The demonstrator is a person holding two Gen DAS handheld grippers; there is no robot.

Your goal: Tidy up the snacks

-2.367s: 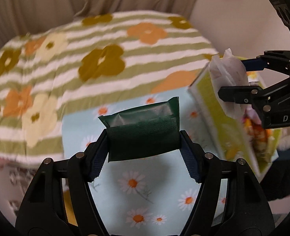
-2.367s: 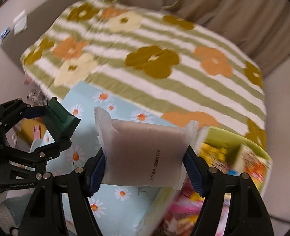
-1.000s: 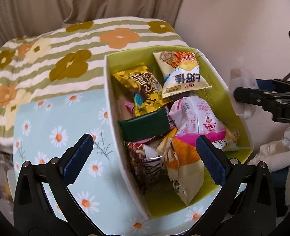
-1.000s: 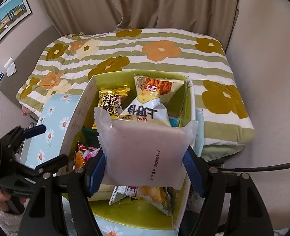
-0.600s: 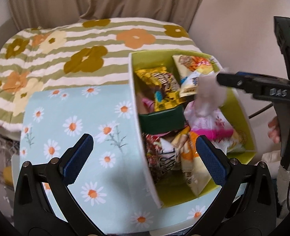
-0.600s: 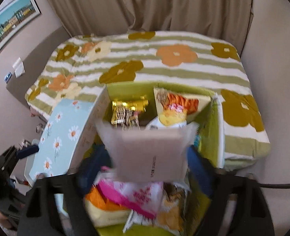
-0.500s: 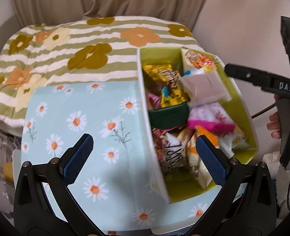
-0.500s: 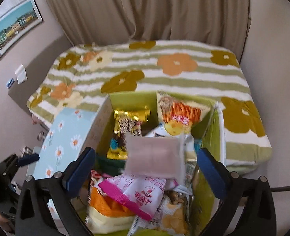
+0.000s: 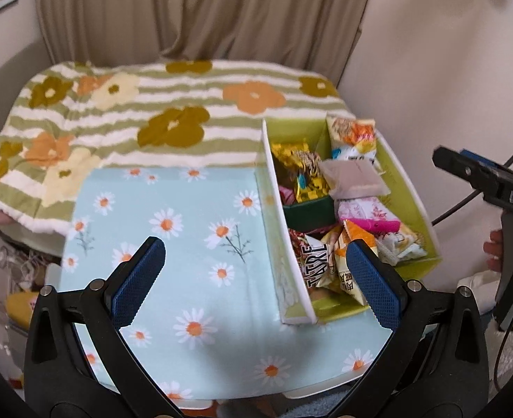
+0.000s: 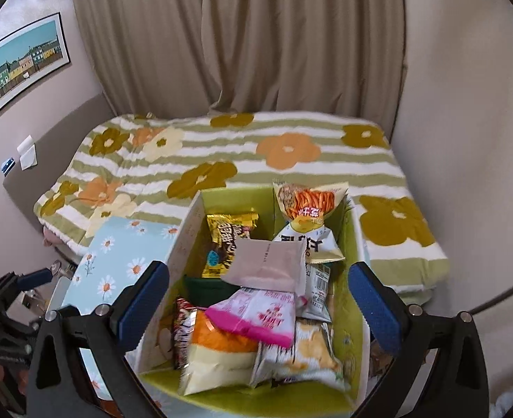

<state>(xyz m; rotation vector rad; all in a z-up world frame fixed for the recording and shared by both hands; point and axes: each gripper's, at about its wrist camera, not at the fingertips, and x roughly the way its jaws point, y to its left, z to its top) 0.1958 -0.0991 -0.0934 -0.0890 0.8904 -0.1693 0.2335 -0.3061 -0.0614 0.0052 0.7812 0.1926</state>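
A green-lined box (image 9: 413,188) (image 10: 355,317) on a daisy-print table holds several snack packets. A pale pink packet (image 9: 355,177) (image 10: 268,261) lies on top of the pile. A dark green packet (image 9: 308,210) (image 10: 207,289) lies among the others, partly covered. My left gripper (image 9: 254,278) is open and empty, above the tablecloth in front of the box. My right gripper (image 10: 256,299) is open and empty, above the box. In the left wrist view the right gripper (image 9: 482,181) shows at the right edge.
The daisy tablecloth (image 9: 173,230) covers the table left of the box. A bed with a striped flower blanket (image 9: 152,118) (image 10: 256,153) lies behind. Curtains hang at the back. A wall stands on the right. Clutter (image 9: 16,299) sits below the table's left edge.
Both grippers opened and dropped their packets into the box: the dark green one from the left, the pale pink one from the right. Both grippers then drew back and up.
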